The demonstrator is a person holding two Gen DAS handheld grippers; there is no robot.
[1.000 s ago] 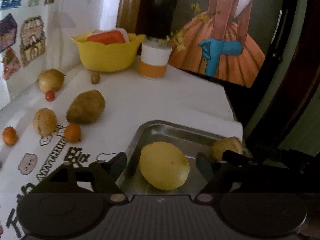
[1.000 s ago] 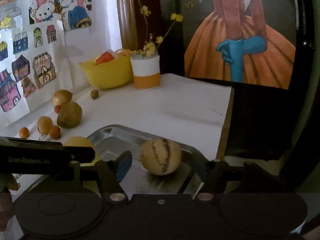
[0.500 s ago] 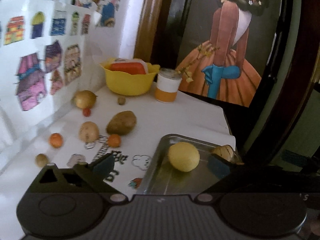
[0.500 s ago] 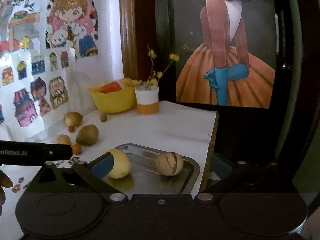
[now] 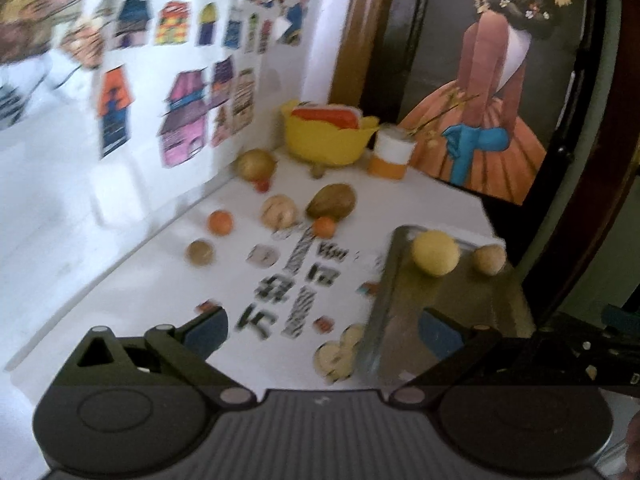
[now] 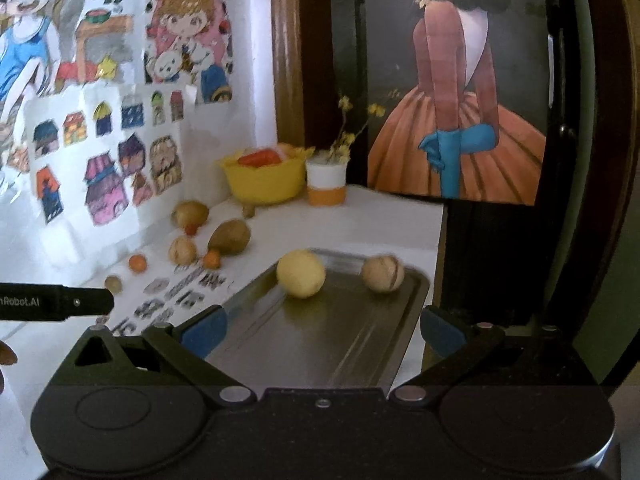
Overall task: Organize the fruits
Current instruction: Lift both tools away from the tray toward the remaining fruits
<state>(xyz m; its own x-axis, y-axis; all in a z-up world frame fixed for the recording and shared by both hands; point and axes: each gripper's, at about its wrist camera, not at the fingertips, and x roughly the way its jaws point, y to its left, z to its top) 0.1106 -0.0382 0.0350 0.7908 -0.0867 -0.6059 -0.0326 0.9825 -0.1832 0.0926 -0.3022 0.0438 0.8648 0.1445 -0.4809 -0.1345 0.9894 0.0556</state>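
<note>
Right wrist view: both tongs, right [image 6: 322, 330] and left [image 5: 322, 330], gaped empty. Yellow fruit [image 6: 301, 274] and striped fruit [image 6: 382, 273] sat mid-frame on tray [image 6: 320, 344]; round fruits may roll if tray is bumped.

Two raised views, shared tray [image 5: 448, 304]

A tray [image 6: 360, 344] lies at lower centre of the right view, on the surface [image 6: 380, 232]. In it sit two fruits, apart: a lemon [image 6: 301, 273] left, a melon [image 6: 382, 273] right. Loose fruits [image 6: 228, 237] lie left of the tray; a bowl [image 6: 262, 180] and cup [image 6: 326, 182] stand behind.
</note>
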